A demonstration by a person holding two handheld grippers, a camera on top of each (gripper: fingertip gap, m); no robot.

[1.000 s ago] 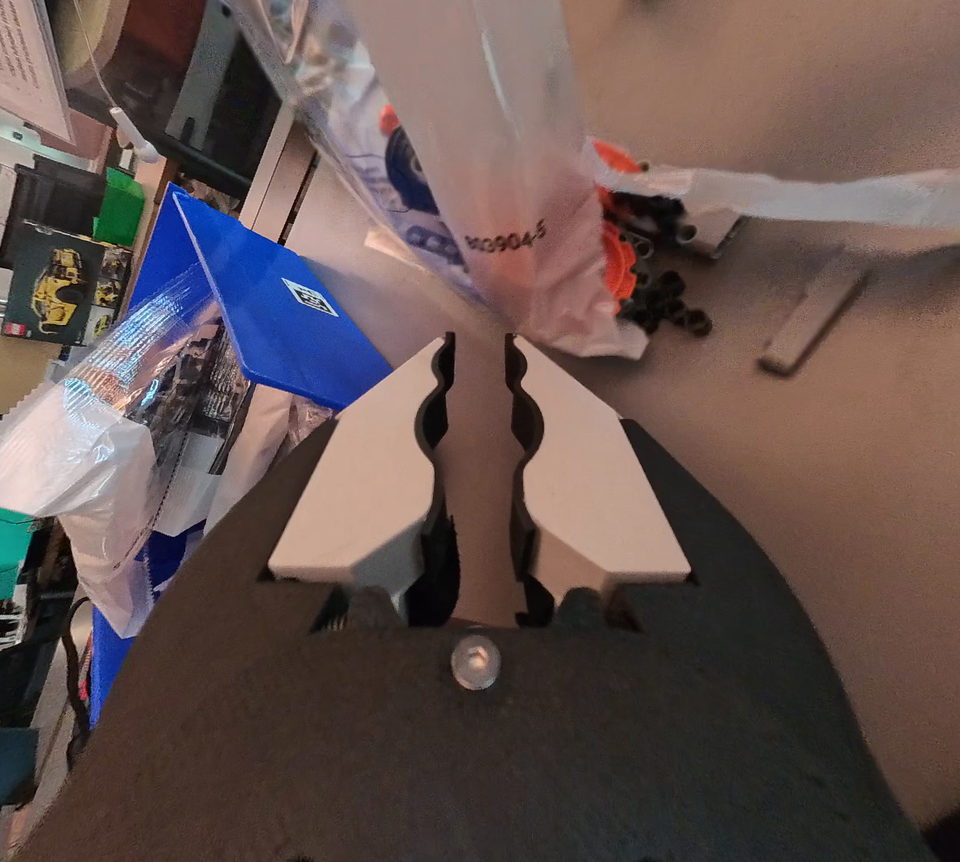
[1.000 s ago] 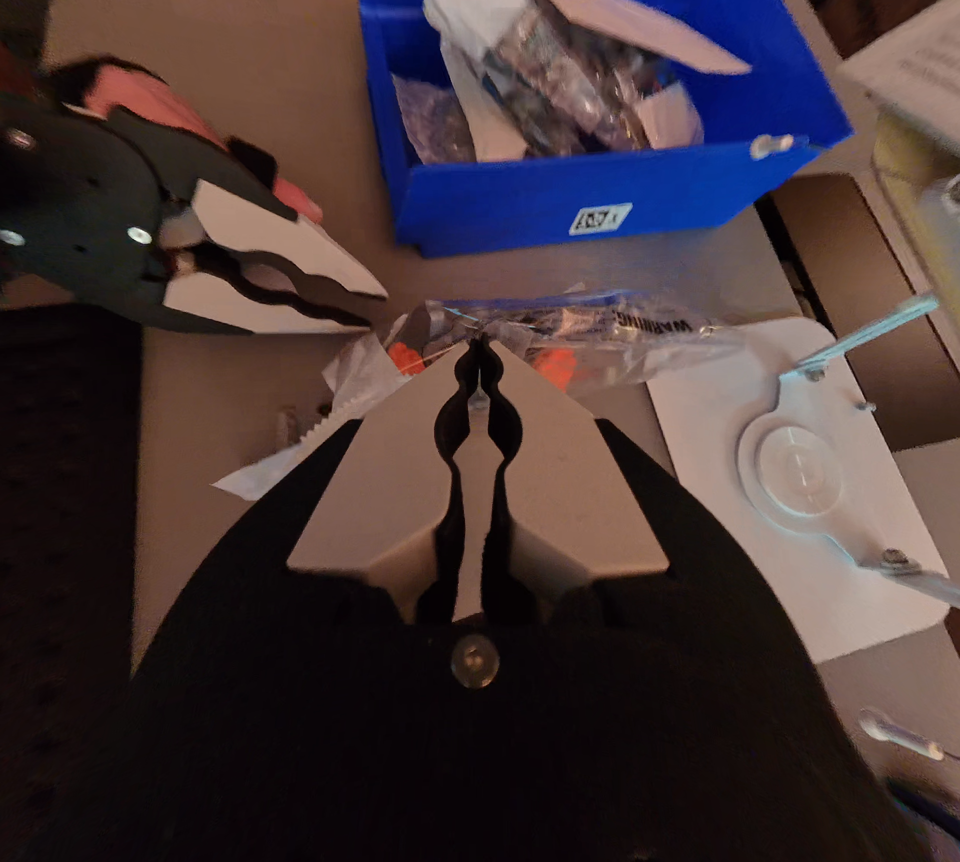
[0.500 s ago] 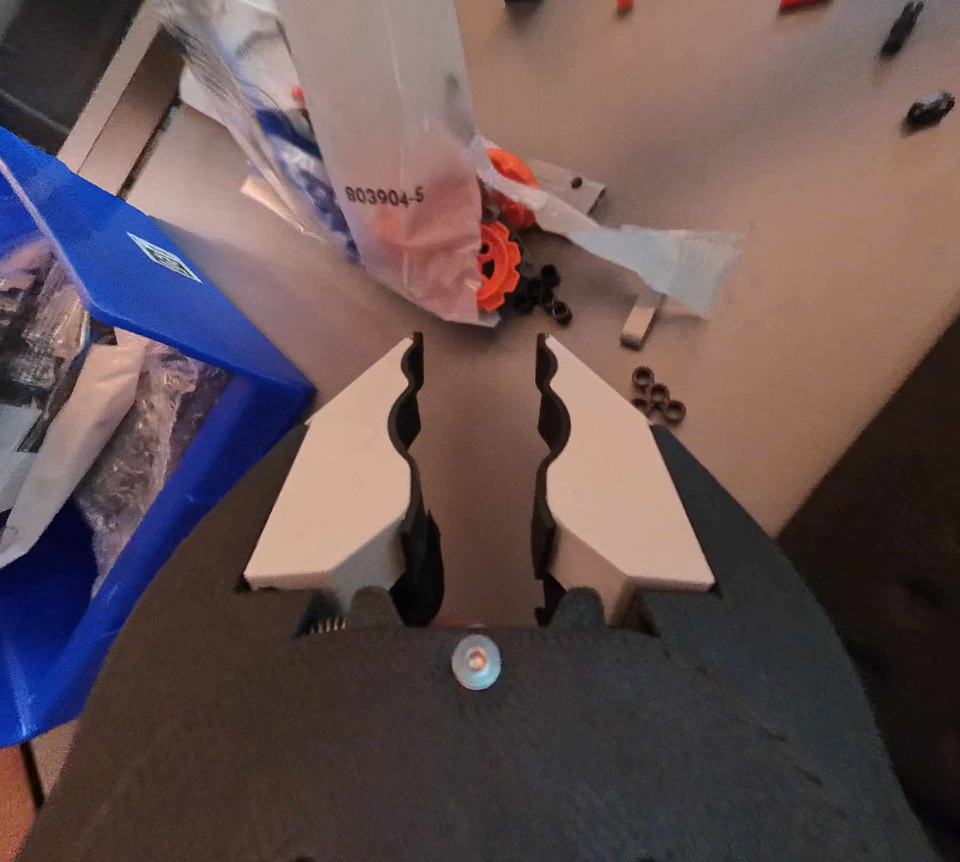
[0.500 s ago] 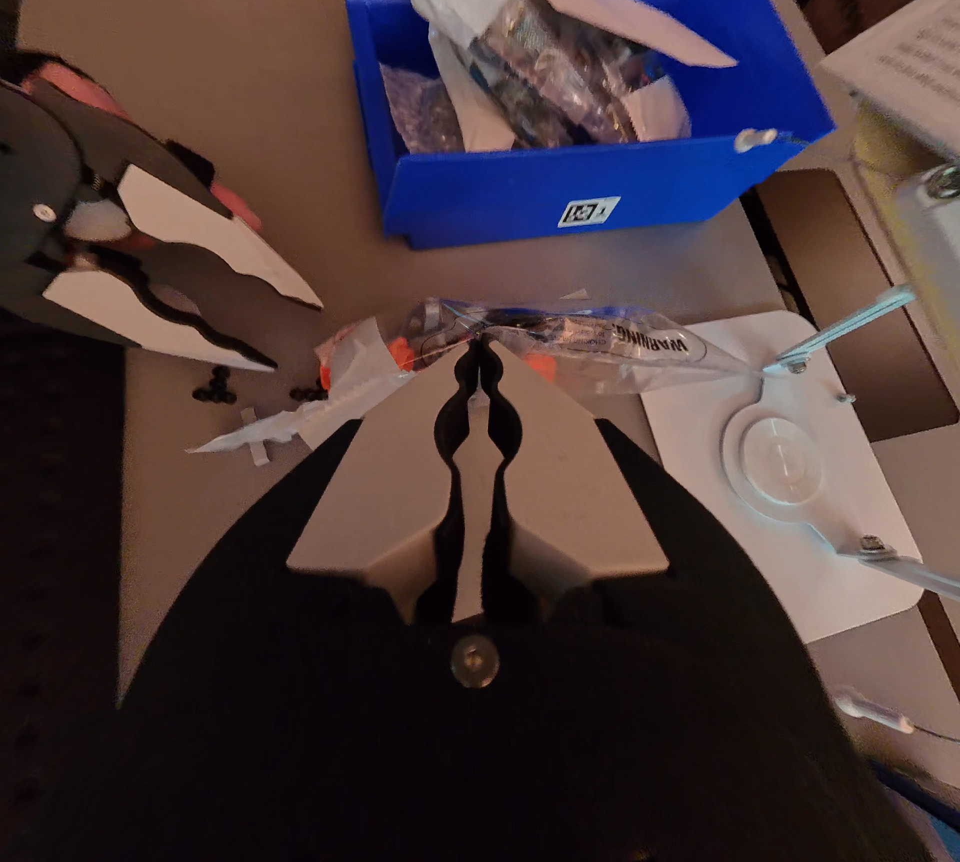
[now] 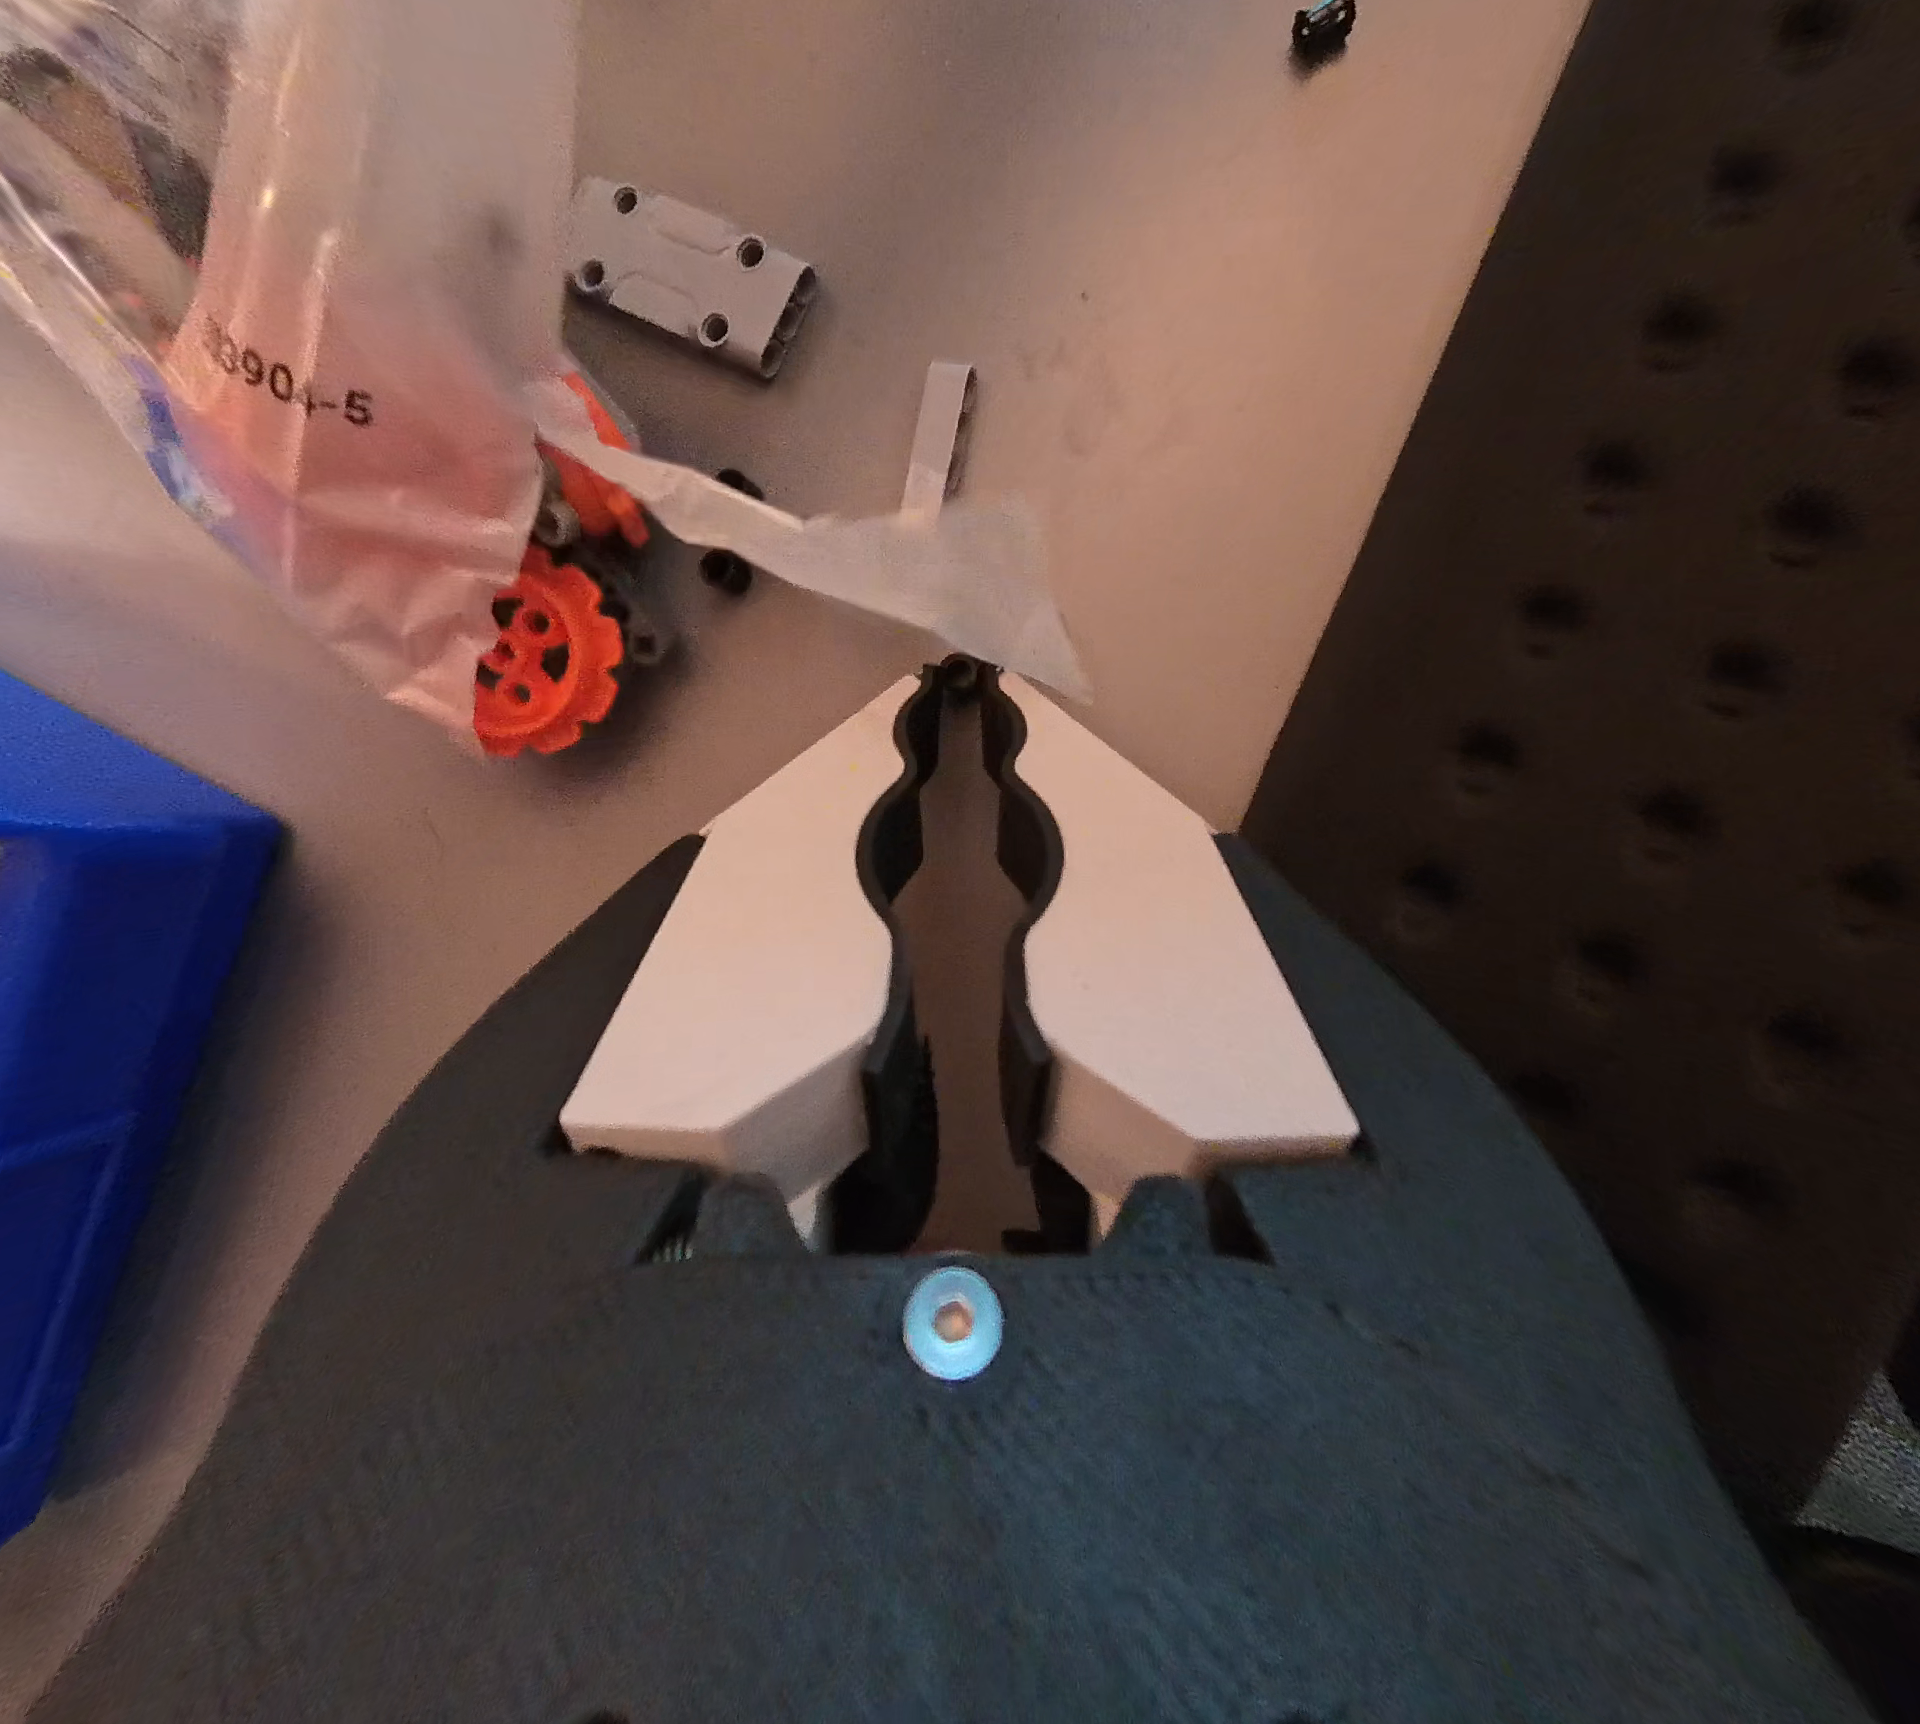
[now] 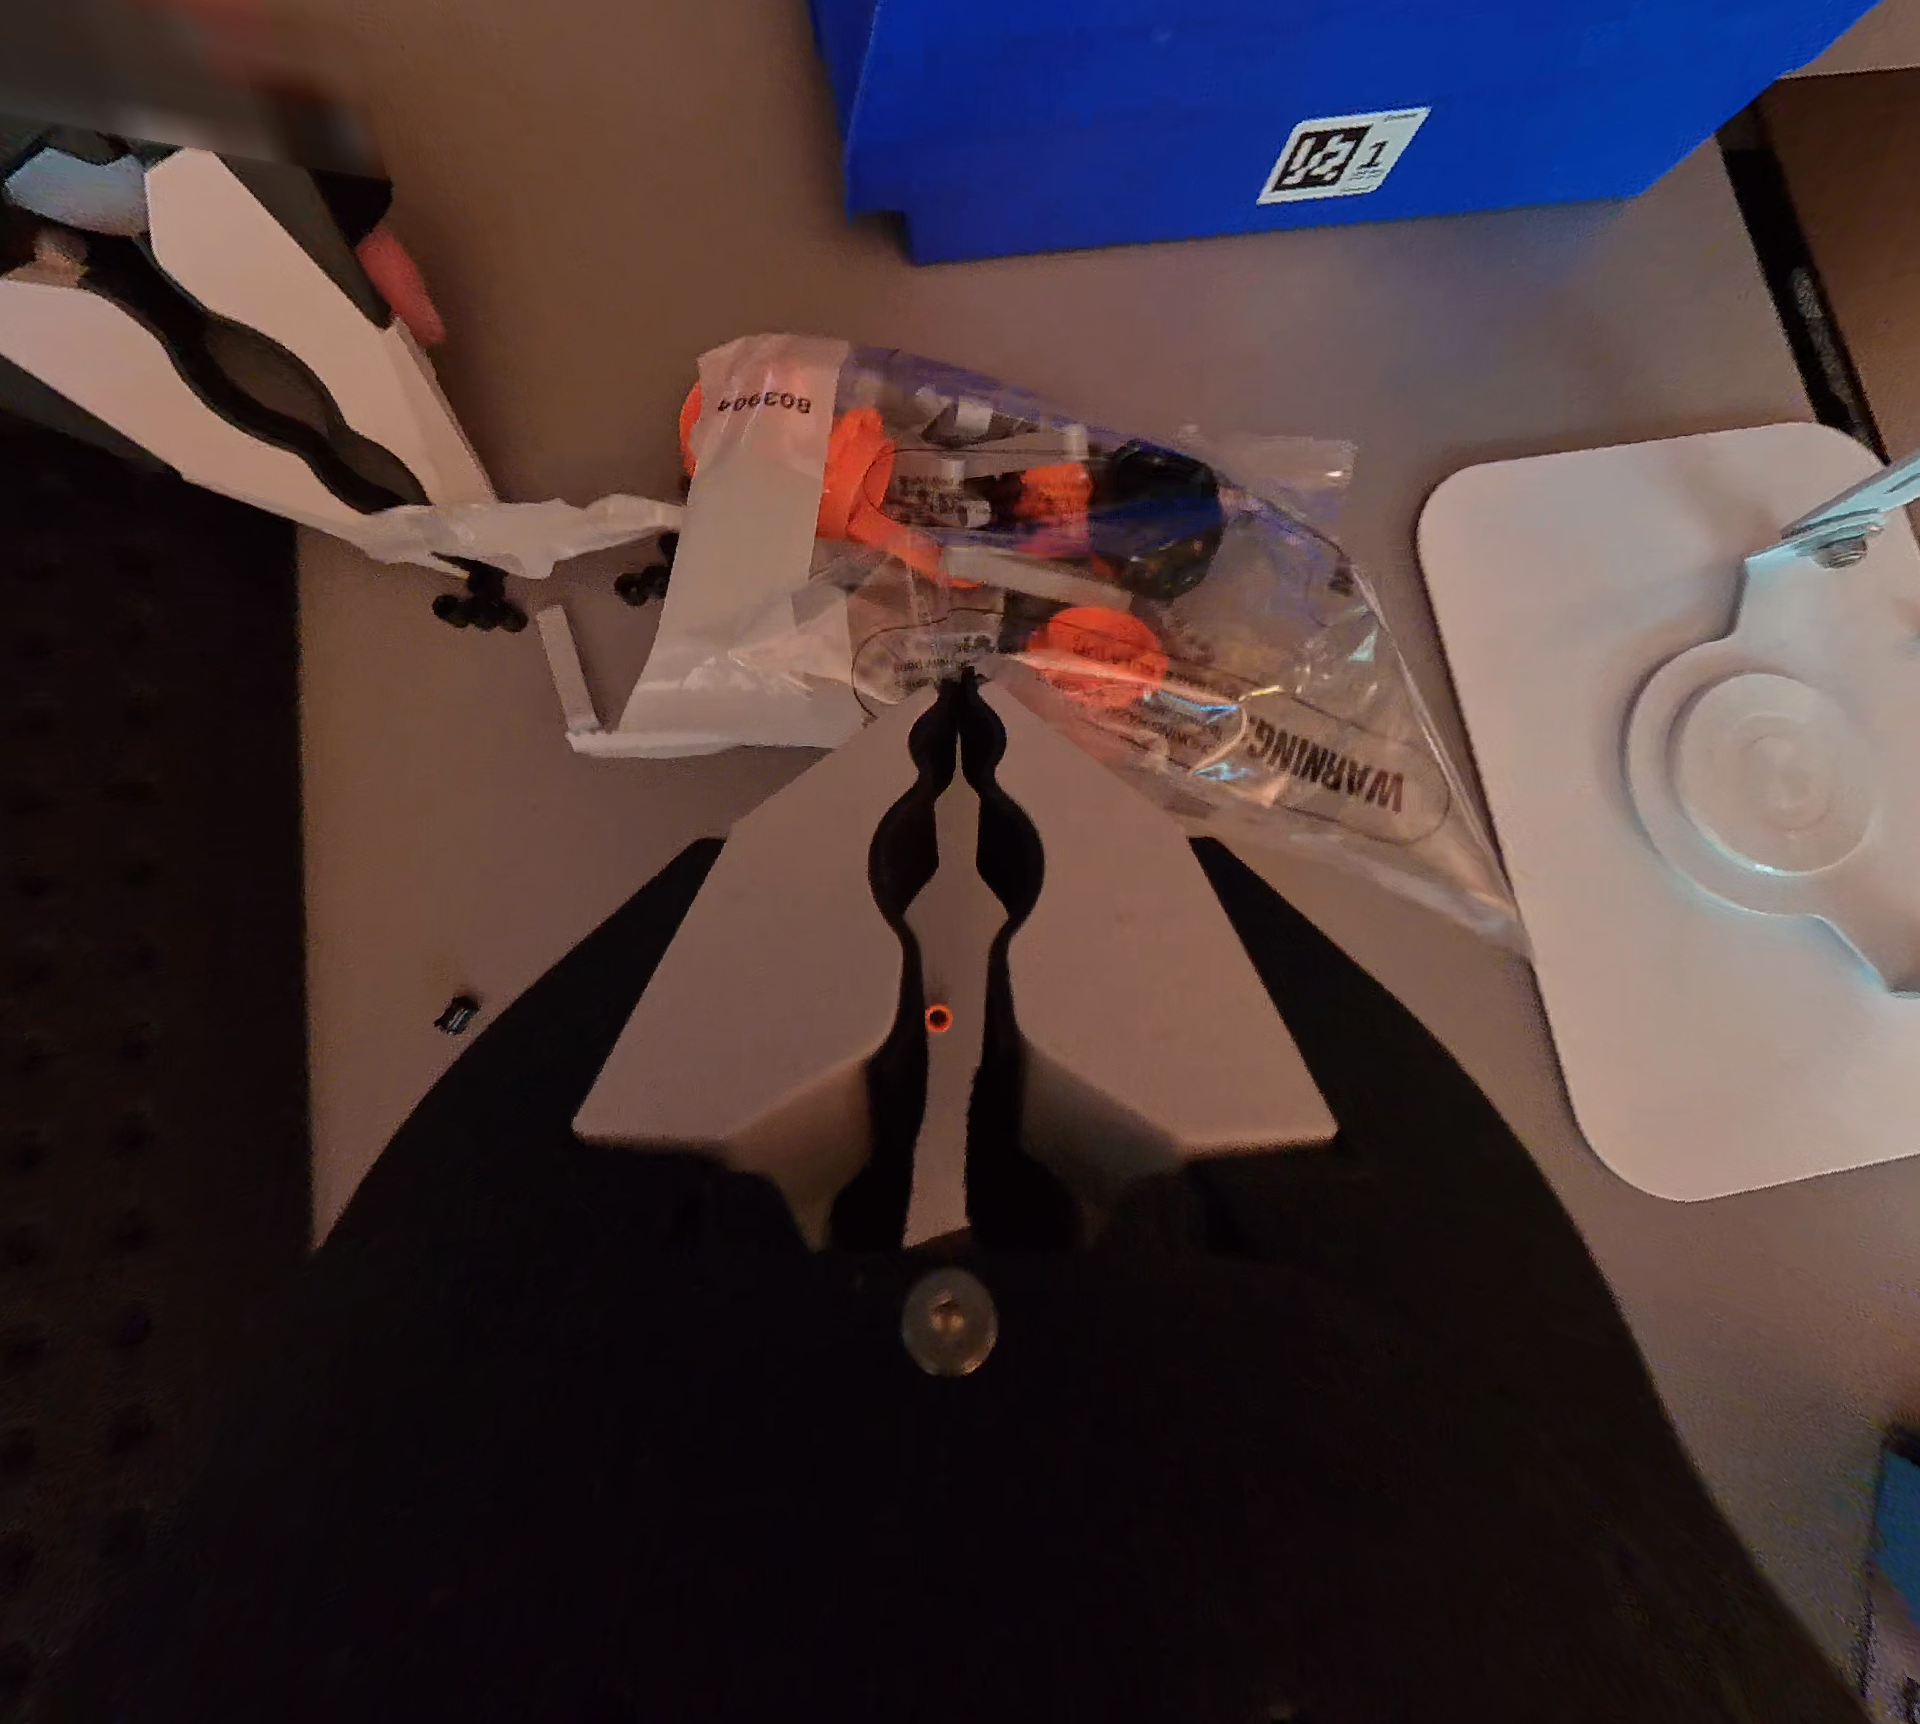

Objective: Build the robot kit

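A clear plastic bag (image 6: pixel 1049 552) of orange and black building parts hangs above the grey table (image 6: pixel 582 116). My right gripper (image 6: pixel 961 679) is shut on the bag's near edge. A torn white strip (image 6: pixel 540 531) trails from the bag's open end. My left gripper (image 5: pixel 956 675) is shut on that strip (image 5: pixel 894 568), and it also shows at the left of the right wrist view (image 6: pixel 447 523). In the left wrist view the bag (image 5: pixel 312 303) hangs at the upper left. An orange gear (image 5: pixel 540 666) and small black rings (image 5: pixel 727 568) lie at its mouth.
A blue bin (image 6: pixel 1247 43) of bagged parts stands behind, also at left (image 5: pixel 104 999). A white base plate (image 6: pixel 1714 791) lies right. A grey beam piece (image 5: pixel 691 277) and loose small parts (image 5: pixel 1325 22) lie on the table. A dark dimpled mat (image 5: pixel 1662 531) borders the table's edge.
My left gripper was open and clear of the bag; it has moved to the torn strip and shut on it. The right gripper stays shut on the bag, now seen closer and spread out.
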